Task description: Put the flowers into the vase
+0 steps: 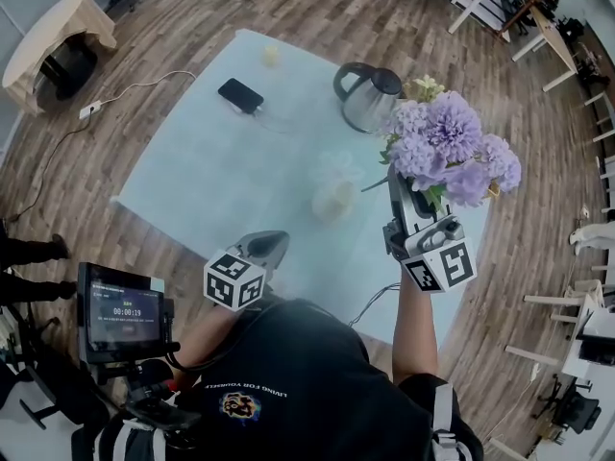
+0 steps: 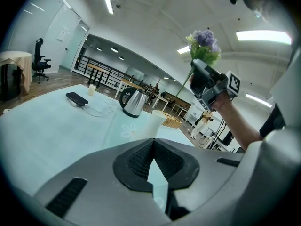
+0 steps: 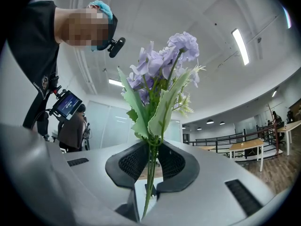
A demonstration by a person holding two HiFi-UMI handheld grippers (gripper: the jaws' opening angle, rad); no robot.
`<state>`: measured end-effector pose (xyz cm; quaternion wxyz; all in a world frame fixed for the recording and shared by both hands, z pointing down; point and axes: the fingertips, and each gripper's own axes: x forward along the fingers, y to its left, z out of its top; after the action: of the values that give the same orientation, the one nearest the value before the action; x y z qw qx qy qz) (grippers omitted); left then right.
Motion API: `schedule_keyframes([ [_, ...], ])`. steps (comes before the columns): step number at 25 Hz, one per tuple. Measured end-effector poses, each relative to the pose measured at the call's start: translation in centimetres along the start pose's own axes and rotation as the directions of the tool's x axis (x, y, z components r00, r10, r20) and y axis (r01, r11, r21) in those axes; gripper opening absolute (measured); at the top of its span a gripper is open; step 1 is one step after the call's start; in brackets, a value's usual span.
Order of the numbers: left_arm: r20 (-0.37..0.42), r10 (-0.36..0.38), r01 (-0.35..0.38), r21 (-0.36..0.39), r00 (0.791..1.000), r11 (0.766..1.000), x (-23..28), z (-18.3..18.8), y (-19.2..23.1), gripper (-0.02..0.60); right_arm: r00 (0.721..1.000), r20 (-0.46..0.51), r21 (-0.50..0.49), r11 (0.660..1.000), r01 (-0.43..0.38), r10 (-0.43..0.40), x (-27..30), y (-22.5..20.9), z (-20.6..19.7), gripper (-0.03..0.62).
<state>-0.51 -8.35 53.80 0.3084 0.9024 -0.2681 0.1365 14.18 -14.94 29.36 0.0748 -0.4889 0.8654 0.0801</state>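
Observation:
A bunch of purple flowers (image 1: 450, 145) with green leaves is raised above the table's right side, and my right gripper (image 1: 407, 192) is shut on its stems. In the right gripper view the stems (image 3: 149, 173) run between the two pads and the blooms (image 3: 162, 62) stand upright above them. The pale translucent vase (image 1: 334, 196) stands on the light table (image 1: 202, 171), left of and below the flowers. My left gripper (image 1: 265, 249) rests low by the table's near edge, shut and holding nothing. The left gripper view shows the vase (image 2: 155, 123) ahead and the flowers (image 2: 204, 43) high at the right.
A steel kettle (image 1: 371, 96) stands behind the vase. A black phone (image 1: 240, 95) with a cable lies at the back left, and a small cup (image 1: 271, 54) at the far edge. A small monitor rig (image 1: 121, 316) sits at my lower left. Desks and chairs ring the room.

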Motion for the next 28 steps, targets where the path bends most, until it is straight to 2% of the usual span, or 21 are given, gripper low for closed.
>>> schedule_keyframes([
  [15, 0.006, 0.037, -0.037, -0.01, 0.999, 0.999, 0.1, 0.0, 0.7, 0.008, 0.999, -0.037, 0.031, 1.0, -0.005, 0.006, 0.7, 0.1, -4.5, 0.064],
  [28, 0.012, 0.058, -0.058, -0.025, 0.998, 0.998, 0.0, -0.3, 1.3, 0.008, 0.997, -0.064, 0.009, 0.999, 0.037, -0.036, 0.3, -0.1, -9.3, 0.064],
])
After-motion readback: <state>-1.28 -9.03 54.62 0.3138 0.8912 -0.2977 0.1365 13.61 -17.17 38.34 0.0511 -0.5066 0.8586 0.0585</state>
